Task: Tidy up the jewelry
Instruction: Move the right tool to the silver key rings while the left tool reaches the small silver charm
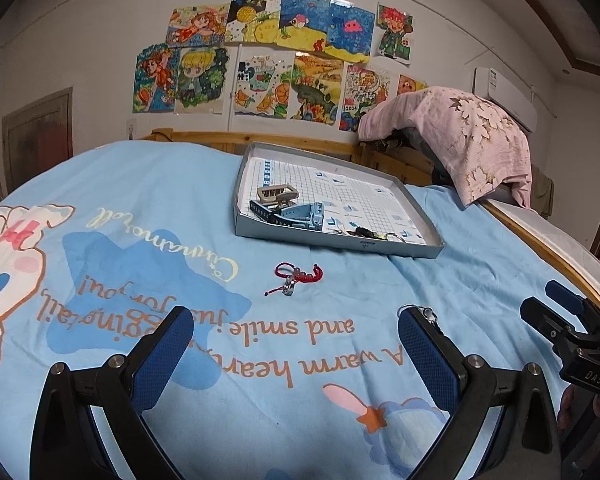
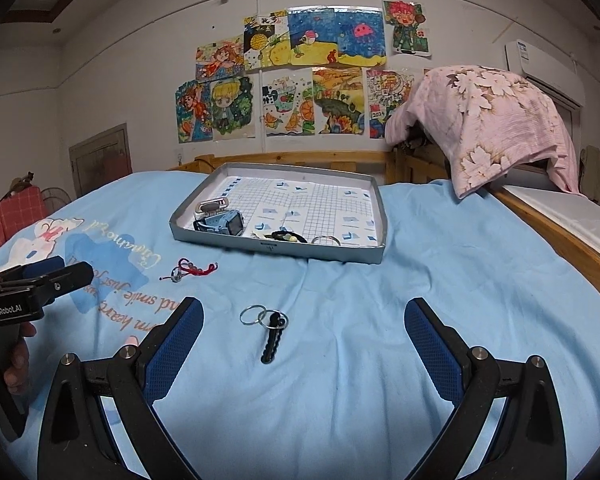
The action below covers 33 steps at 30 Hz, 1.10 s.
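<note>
A grey tray [image 1: 400, 250] [image 2: 276, 249] lies on the light blue bedspread, holding a blue watch [image 1: 304, 216] [image 2: 224, 222], a beige clasp [image 1: 276, 194], a dark bracelet [image 2: 286, 236] and a metal ring [image 2: 326, 240]. A red cord bracelet with a silver ring [image 1: 296, 276] [image 2: 190, 270] lies on the bedspread short of the tray. A black beaded piece on two key rings [image 2: 270, 326] lies just ahead of my right gripper [image 2: 304, 320], which is open and empty. My left gripper [image 1: 296, 332] is open too, nothing between its fingers, just short of the red bracelet.
A pink floral pillow [image 1: 460, 140] [image 2: 496, 120] rests on the wooden bed rail [image 2: 560, 236] at the right. Drawings cover the wall behind the headboard. The right gripper shows at the right edge of the left wrist view, and the left gripper with a hand at the left edge of the right wrist view.
</note>
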{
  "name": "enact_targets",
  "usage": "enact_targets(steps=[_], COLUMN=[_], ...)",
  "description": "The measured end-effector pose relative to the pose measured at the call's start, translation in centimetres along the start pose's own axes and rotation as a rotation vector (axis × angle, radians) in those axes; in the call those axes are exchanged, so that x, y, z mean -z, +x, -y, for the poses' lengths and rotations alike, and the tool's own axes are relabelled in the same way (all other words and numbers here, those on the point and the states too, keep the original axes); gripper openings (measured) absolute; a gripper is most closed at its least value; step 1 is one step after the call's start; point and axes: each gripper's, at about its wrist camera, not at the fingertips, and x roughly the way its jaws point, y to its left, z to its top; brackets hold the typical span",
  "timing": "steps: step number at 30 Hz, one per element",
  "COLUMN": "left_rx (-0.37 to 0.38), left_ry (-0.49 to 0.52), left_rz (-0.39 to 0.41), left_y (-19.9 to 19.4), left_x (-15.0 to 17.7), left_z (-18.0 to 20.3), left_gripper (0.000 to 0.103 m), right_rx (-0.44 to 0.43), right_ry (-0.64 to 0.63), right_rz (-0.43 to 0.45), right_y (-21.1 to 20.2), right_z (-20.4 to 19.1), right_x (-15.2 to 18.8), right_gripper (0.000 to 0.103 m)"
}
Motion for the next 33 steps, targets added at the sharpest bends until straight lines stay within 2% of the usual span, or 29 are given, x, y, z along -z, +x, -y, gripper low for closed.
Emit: enact_targets(steps=[12, 25, 33], left_rx=[0.004, 0.031, 0.060], left_ry=[-0.022, -0.015, 0.003], left_rz=[-0.074, -0.114, -0.125], left_y=[3.5, 6.7, 8.3], left_x=[-1.1, -1.6, -1.9], left_z=[-1.0, -0.9, -0.9], left_gripper=[0.103, 0.103, 0.103], right_rx=[-0.028, -0.051, -0.096], right_ry=[0.021, 0.041, 0.009], right_rz=[0.006, 0.002, -0.060], right_y=[2.2, 4.8, 7.5], right_z=[0.3, 1.2, 0.7], right_x=[-1.6, -2.9, -2.7], right_gripper=[0.099, 0.099, 0.098])
